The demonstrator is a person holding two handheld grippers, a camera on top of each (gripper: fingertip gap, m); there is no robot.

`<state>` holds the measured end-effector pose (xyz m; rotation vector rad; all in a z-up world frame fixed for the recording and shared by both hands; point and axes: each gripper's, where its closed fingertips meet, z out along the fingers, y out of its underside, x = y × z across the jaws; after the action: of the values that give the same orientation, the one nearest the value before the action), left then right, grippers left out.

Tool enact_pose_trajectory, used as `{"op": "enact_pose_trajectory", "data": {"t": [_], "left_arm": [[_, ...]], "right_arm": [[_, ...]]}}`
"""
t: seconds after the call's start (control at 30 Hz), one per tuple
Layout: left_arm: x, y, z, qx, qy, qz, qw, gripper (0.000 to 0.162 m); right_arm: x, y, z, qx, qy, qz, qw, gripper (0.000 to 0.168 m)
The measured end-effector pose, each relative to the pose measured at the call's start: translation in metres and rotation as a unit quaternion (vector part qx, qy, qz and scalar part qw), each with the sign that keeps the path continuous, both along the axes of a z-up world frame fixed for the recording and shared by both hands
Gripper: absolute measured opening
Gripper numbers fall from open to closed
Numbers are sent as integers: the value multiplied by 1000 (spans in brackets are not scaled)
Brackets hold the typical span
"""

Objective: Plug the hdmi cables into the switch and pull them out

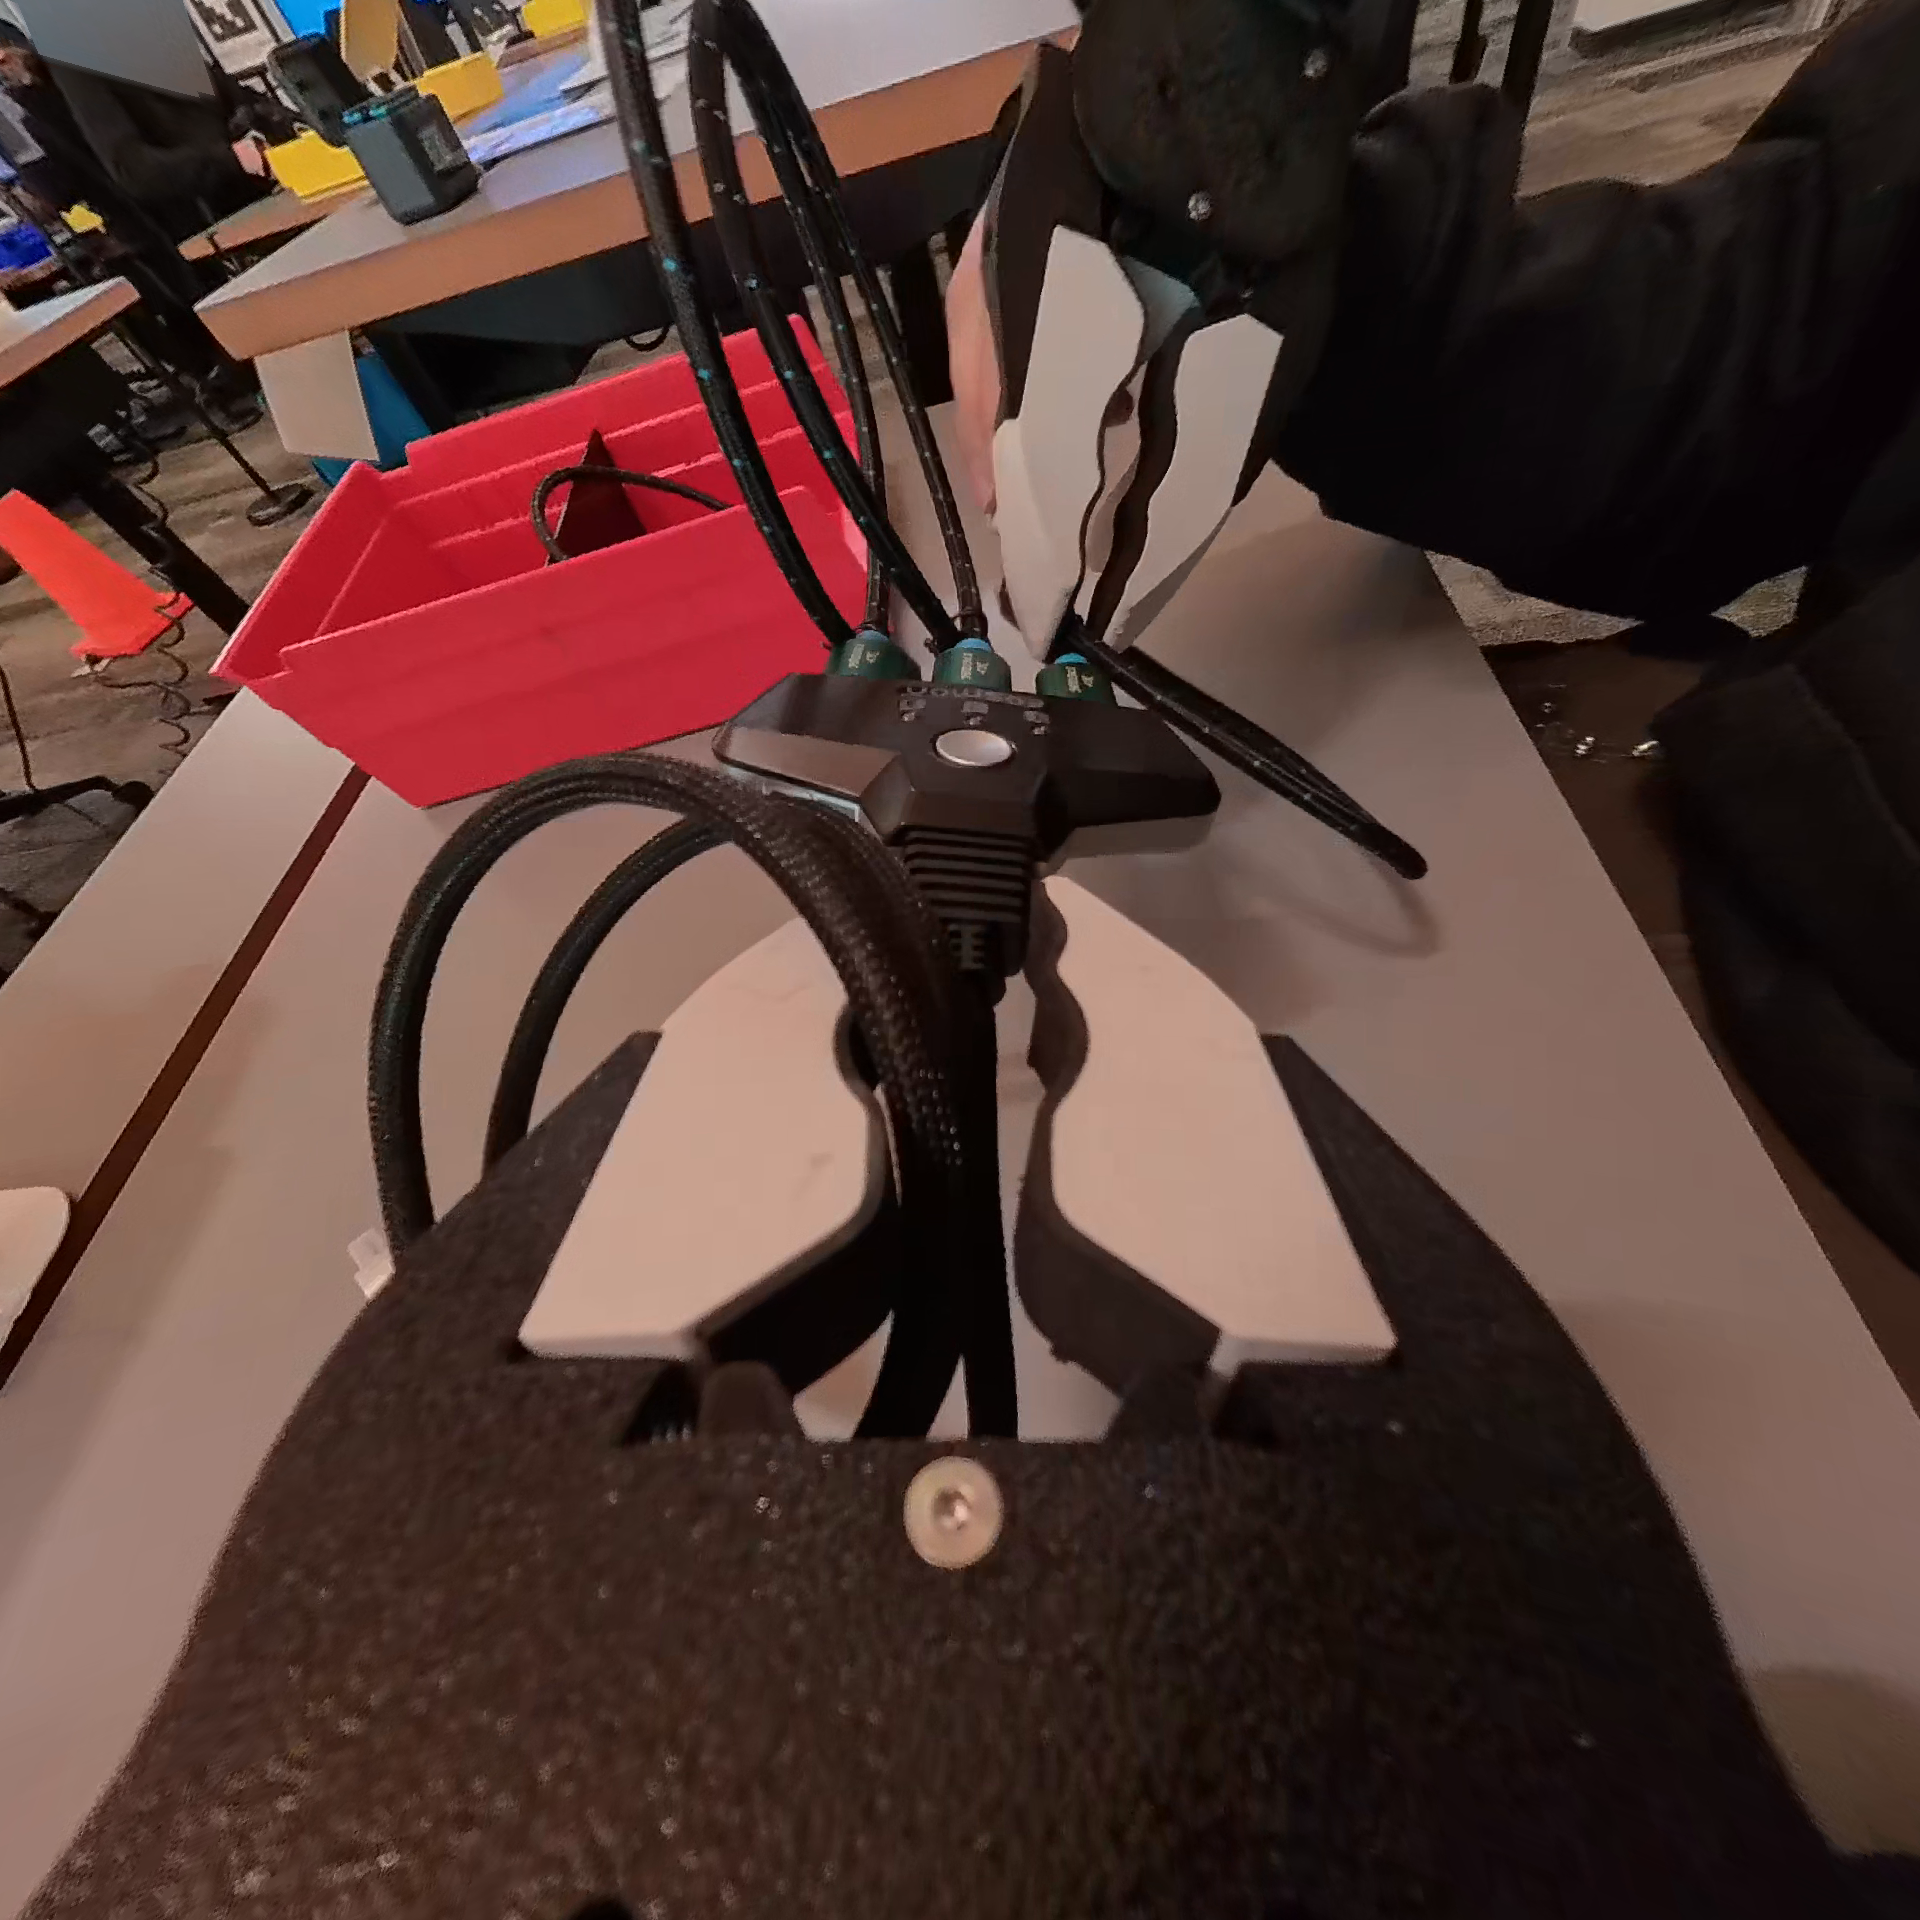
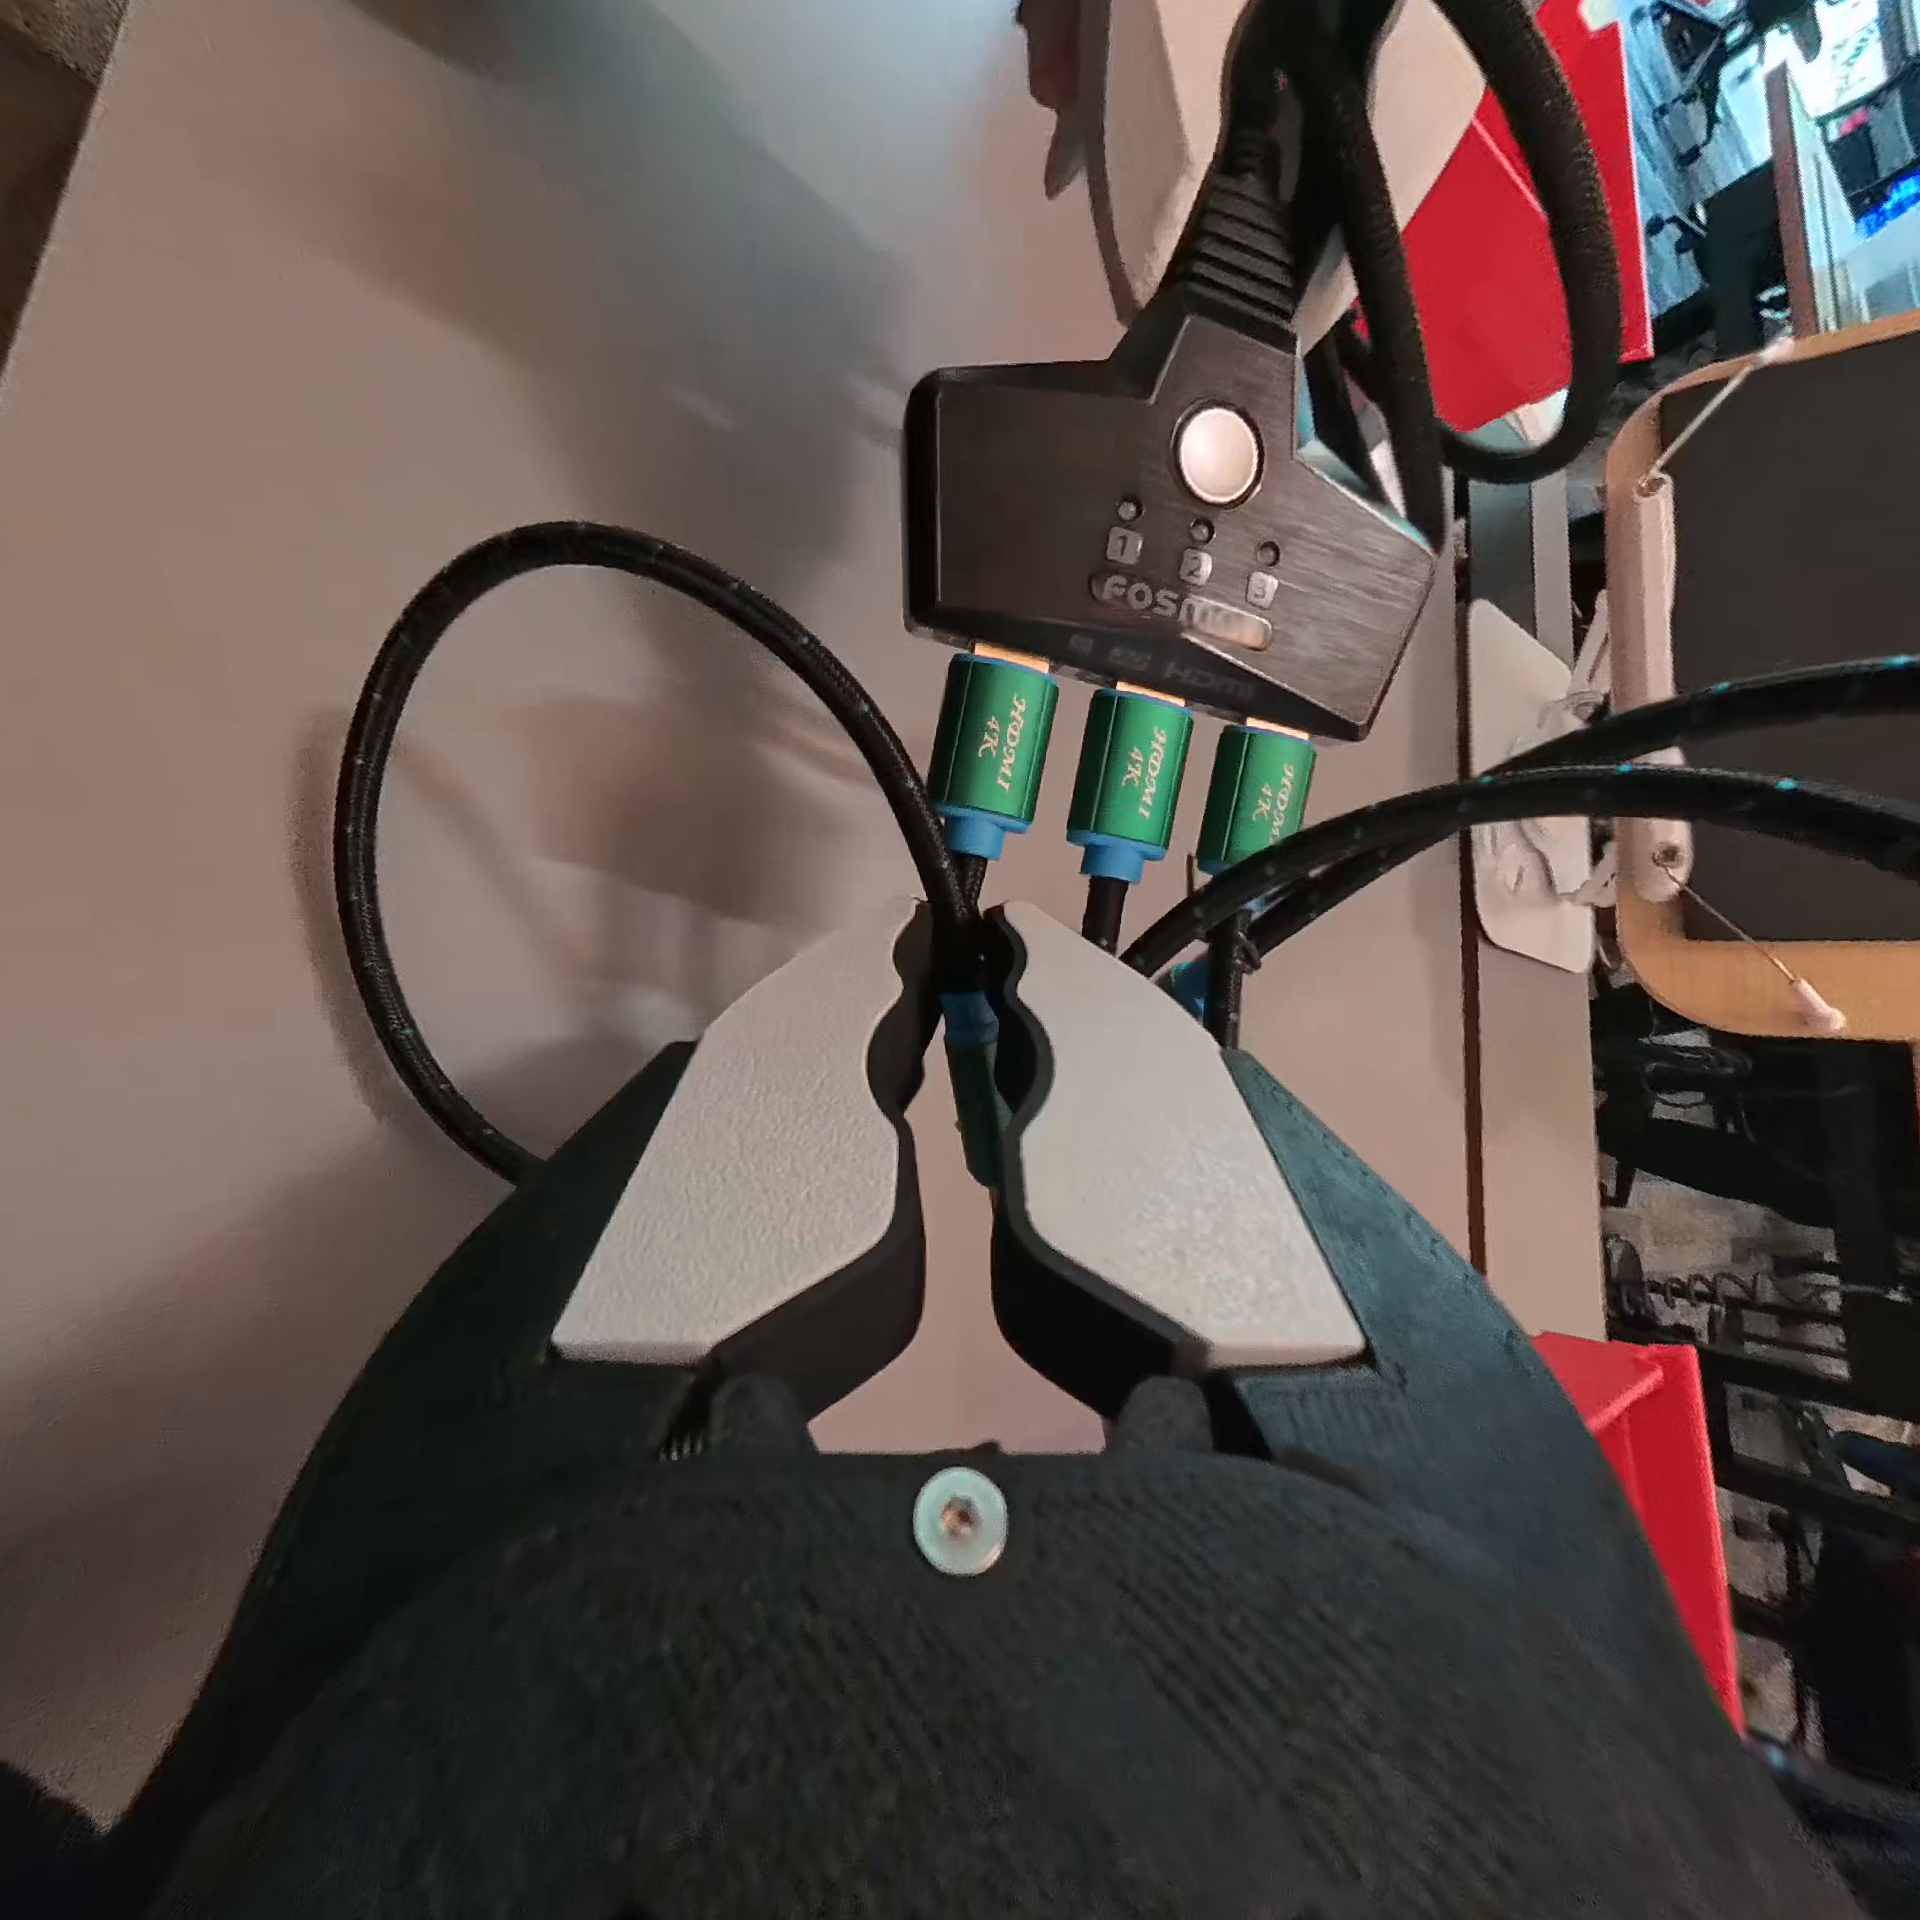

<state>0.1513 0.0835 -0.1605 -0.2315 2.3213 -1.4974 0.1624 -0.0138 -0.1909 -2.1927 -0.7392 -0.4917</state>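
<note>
The black hdmi switch (image 1: 966, 748) (image 2: 1143, 499) is held just above the pale table (image 1: 1455, 1039). Three green hdmi plugs (image 1: 971, 665) (image 2: 1127, 774) sit in its ports side by side. My left gripper (image 1: 961, 1013) is shut on the switch's braided tail cable (image 1: 935, 1091), just behind its ribbed strain relief. My right gripper (image 2: 961, 925) (image 1: 1081, 623) is shut on a black braided hdmi cable (image 2: 364, 831) right behind the plugs. A loose green plug end (image 2: 982, 1112) shows between its fingers. That cable loops out to the left.
A red bin (image 1: 520, 665) with a cable in it stands on the table just left of the switch. Other hdmi cables (image 1: 727, 312) rise steeply behind it. The person's dark sleeve (image 1: 1558, 364) fills the right. More tables (image 1: 520, 229) and an orange cone (image 1: 73, 571) stand beyond.
</note>
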Motion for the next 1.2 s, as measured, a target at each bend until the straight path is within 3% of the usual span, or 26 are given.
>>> {"op": "enact_pose_trajectory", "data": {"t": [0.33,0.9,0.93,0.97,1.07,1.2], "left_arm": [[-1,-12,3,-33,-21,-26,999,22],[-2,-13,17,-20,-49,0,999,22],[0,2,21,-21,-55,20,998,22],[2,24,25,-29,-54,51,997,22],[12,77,36,-72,-55,145,985,21],[10,84,47,-100,-65,154,981,22]], "right_arm": [[-8,-19,20,-32,53,-13,998,9],[0,-36,34,-189,-93,0,978,8],[25,-65,26,-274,-135,-54,951,8],[43,-87,23,-299,-154,-79,938,8],[45,-108,36,-227,-55,-113,966,8],[98,-132,88,-136,-98,-243,955,8]]}}
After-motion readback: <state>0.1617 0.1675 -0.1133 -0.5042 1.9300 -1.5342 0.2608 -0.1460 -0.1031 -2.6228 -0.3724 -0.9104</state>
